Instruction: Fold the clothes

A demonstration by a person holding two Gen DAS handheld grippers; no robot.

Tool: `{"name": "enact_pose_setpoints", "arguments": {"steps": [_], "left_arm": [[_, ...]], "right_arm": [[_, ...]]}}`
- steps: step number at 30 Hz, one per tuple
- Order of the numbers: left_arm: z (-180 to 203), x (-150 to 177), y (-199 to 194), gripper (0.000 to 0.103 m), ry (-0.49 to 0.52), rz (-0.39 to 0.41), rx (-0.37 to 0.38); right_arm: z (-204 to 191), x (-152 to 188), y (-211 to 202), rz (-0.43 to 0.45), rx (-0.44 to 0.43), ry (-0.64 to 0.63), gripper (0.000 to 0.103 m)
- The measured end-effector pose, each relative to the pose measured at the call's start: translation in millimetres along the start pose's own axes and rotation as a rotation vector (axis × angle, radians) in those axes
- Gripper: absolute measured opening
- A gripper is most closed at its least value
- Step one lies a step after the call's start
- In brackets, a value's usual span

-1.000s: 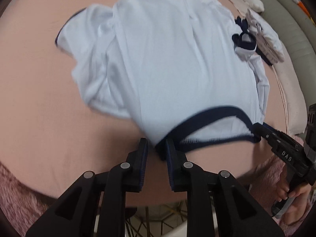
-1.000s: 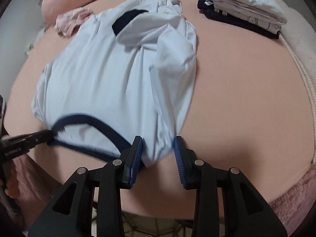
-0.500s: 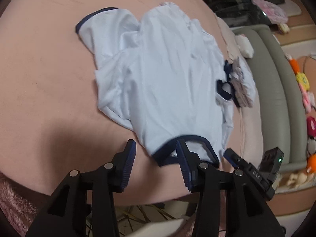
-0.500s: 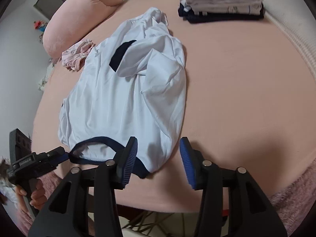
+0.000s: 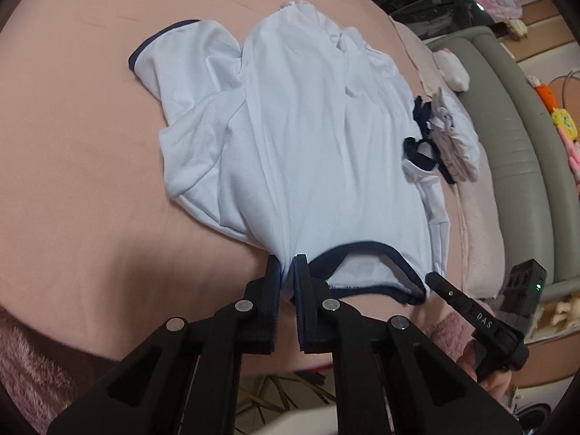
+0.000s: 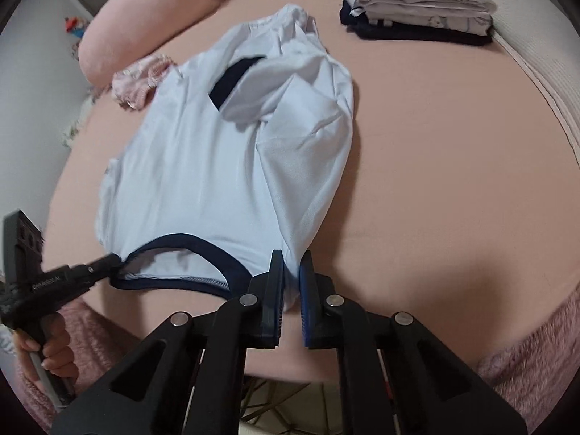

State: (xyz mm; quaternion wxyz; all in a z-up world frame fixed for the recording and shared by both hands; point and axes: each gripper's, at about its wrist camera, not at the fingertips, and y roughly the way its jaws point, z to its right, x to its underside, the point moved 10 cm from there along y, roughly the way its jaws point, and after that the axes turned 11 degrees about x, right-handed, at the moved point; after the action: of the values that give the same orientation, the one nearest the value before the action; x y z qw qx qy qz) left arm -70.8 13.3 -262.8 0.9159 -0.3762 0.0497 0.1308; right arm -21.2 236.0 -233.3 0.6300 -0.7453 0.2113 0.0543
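A pale blue T-shirt [image 5: 308, 137] with navy trim lies on the pink bed, collar toward me, sleeves crumpled. It also shows in the right wrist view [image 6: 217, 166]. My left gripper [image 5: 288, 266] is shut on the shirt's shoulder left of the navy collar [image 5: 362, 250]. My right gripper [image 6: 291, 266] is shut on the other shoulder, right of the collar [image 6: 188, 243]. Each gripper shows in the other's view, the right one [image 5: 435, 279] and the left one [image 6: 108, 262], at the collar's ends.
A stack of folded clothes [image 6: 417, 7] sits at the far right of the bed [image 6: 453, 145]. A pink garment [image 6: 141, 76] and a pink pillow [image 6: 152, 18] lie far left. A grey padded bed edge [image 5: 514, 137] runs along the right.
Both grippers were open half a second ago and have closed on the shirt's shoulders beside the collar. The shirt's near edge is now bunched between the fingers.
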Motion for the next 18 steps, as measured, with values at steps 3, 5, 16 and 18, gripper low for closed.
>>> {"name": "enact_pose_setpoints", "arguments": {"steps": [3, 5, 16, 18], "left_arm": [[-14, 0, 1, 0.027, -0.057, -0.013, 0.019], [-18, 1, 4, 0.041, -0.088, -0.01, 0.052], [-5, 10, 14, 0.012, 0.078, -0.071, -0.074], [-3, 13, 9, 0.011, 0.126, -0.08, -0.122]], "right_arm": [[8, 4, 7, -0.059, -0.081, 0.088, 0.022], [7, 9, 15, -0.1, -0.119, 0.127, 0.039], [-14, 13, 20, -0.056, -0.016, -0.062, 0.011], [-12, 19, 14, -0.07, -0.03, -0.05, 0.01]]}}
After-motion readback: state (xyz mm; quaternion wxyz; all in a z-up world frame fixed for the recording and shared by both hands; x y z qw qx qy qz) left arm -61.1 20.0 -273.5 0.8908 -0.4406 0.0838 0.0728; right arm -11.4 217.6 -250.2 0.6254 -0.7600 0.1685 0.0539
